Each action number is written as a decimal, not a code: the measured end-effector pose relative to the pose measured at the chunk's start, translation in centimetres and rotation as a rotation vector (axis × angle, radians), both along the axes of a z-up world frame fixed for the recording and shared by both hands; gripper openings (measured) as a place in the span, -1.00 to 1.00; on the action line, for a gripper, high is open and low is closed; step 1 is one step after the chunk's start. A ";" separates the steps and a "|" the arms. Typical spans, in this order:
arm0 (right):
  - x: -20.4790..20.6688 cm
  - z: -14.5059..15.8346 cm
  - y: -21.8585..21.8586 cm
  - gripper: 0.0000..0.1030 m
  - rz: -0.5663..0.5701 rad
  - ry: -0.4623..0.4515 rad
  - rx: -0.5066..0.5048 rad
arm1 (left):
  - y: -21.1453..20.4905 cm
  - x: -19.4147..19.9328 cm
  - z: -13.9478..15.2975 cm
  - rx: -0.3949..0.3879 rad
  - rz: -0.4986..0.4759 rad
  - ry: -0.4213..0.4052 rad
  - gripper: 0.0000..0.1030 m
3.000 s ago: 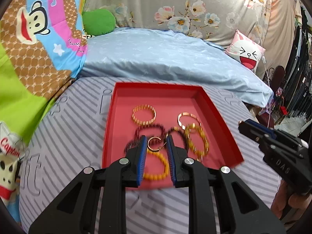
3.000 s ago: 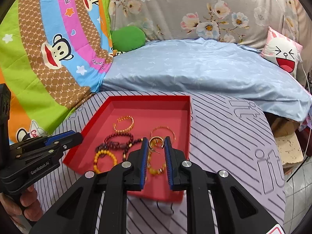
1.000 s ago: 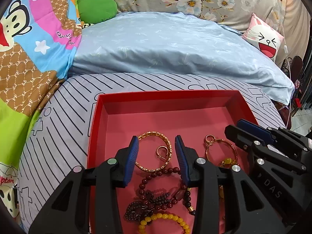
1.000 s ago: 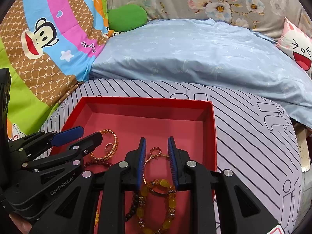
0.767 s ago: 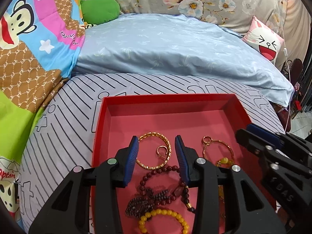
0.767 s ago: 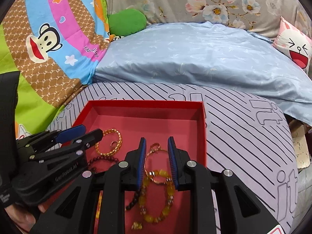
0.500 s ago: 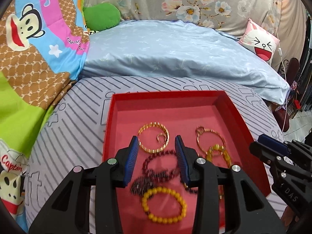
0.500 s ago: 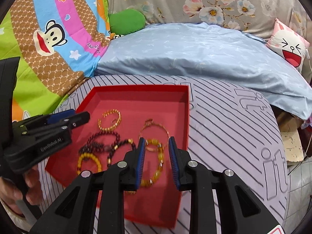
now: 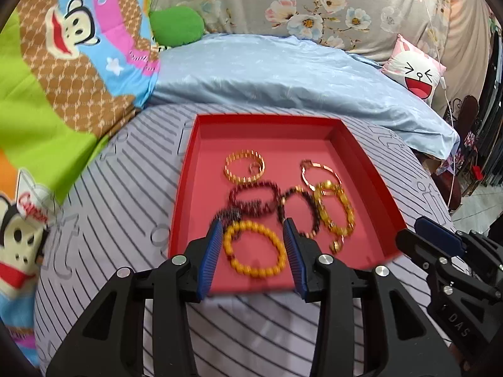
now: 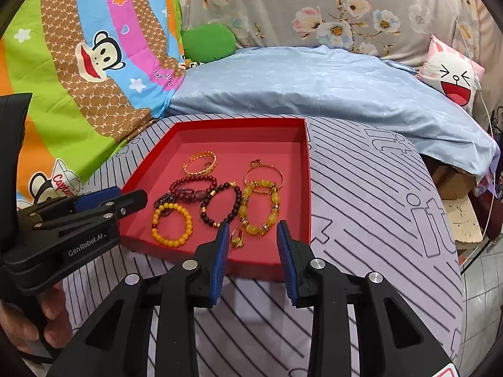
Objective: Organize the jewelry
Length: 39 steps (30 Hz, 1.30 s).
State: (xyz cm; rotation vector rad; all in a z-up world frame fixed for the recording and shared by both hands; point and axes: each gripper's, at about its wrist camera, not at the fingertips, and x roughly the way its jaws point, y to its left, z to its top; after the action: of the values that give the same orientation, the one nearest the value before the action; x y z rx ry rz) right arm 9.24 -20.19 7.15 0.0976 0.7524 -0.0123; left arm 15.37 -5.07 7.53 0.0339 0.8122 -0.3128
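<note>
Bedding and cushions around a striped surface

A grey striped cover [image 10: 371, 188] lies below a pale blue quilt [image 10: 314, 94]; behind it hangs floral fabric [image 10: 314, 6]. A monkey-print blanket [image 10: 88, 56] drapes at the left, a green cushion [image 10: 209, 42] beside it. A laughing-face pillow [image 10: 452, 78] sits right, above what may be a cardboard box [image 10: 456, 185].

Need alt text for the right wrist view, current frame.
A red tray on a striped bedspread holds several bracelets, among them a yellow bead bracelet and a dark bead bracelet. The open right gripper hovers over the tray's near edge, empty. The left gripper reaches in from the left.
</note>
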 end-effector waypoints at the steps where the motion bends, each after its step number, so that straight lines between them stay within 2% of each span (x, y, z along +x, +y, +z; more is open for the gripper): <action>1: -0.3 -0.1 0.2 -0.40 -0.005 0.000 0.002 | 0.1 -0.5 -0.2 -0.006 0.004 0.007 -0.26; 6: -1.6 -0.8 1.2 -0.38 -0.015 0.008 0.004 | 0.6 -2.5 -1.3 -0.010 0.029 0.026 -0.13; 8: -2.0 -1.1 1.4 -0.31 -0.019 0.013 0.015 | 0.9 -3.1 -1.6 -0.009 0.036 0.029 -0.12; 16: -3.2 -1.8 2.4 -0.27 -0.032 0.020 0.012 | 1.4 -4.8 -2.5 0.002 0.051 0.037 -0.02; 23: -3.6 -1.9 2.8 -0.26 -0.037 0.020 0.004 | 1.1 -5.5 -2.7 0.022 0.057 0.027 -0.01; 27: -3.7 -2.0 3.0 -0.20 -0.042 0.018 -0.002 | 0.8 -5.8 -2.7 0.031 0.053 0.020 0.08; 33: -3.6 -2.1 2.9 -0.16 -0.059 0.019 -0.026 | 0.5 -5.9 -2.8 0.050 0.063 0.016 0.10; 35: -3.5 -2.2 2.8 -0.11 -0.072 0.021 -0.036 | 0.6 -5.8 -2.9 0.058 0.074 0.019 0.16; 39: -3.6 -2.2 2.3 0.08 -0.095 0.013 -0.040 | 0.9 -5.7 -3.0 0.065 0.103 0.019 0.43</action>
State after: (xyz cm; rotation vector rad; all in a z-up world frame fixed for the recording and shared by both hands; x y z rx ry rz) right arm 5.69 -17.92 4.99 0.0955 0.7598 -0.1188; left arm 9.70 -4.16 4.48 0.0500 0.8395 -0.1894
